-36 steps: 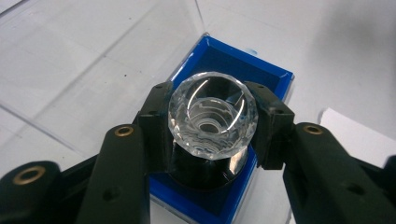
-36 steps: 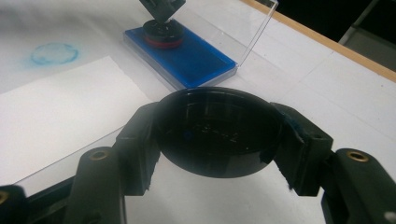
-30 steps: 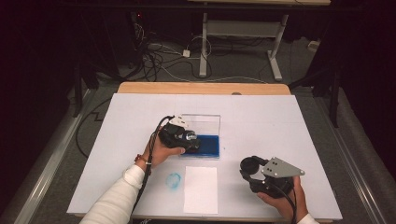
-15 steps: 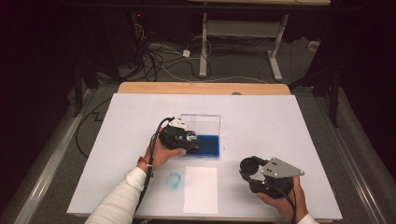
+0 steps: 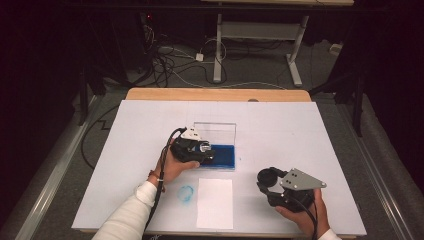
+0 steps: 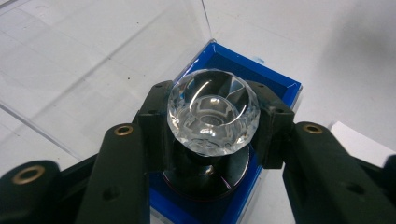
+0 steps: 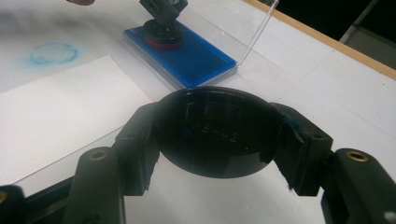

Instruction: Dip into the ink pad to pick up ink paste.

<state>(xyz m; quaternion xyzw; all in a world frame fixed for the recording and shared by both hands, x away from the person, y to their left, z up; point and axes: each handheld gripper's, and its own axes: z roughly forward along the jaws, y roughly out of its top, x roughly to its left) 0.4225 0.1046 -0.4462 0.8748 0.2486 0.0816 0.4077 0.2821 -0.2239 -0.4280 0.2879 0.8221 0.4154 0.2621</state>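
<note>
A: Landmark is the ink pad (image 5: 220,154) — blue tray, clear lid (image 5: 215,131) propped up behind it, mid-table (image 5: 320,130). Why's the lid up?

B: So the stamp (image 6: 212,112) can reach the ink, I'd say. Left gripper (image 5: 197,150) sits right over the pad's left end, jaws clamped tight on the stamp's faceted clear knob, its round black base down on the blue.

A: Pressed to load ink?

B: Likely — base is touching or near enough; can't tell pressure.

A: Paper (image 5: 215,202)?

B: White sheet just in front of the pad, blank, probably next for the print. Blue ring smudge (image 5: 186,192) on the table left of the sheet, front-left of the pad.

A: Right gripper (image 5: 272,182)?

B: Well off to the pad's front-right, jaws closed on a round black cap (image 7: 217,130) — the stamp's cover, I'd guess — parked out of the way.
</note>
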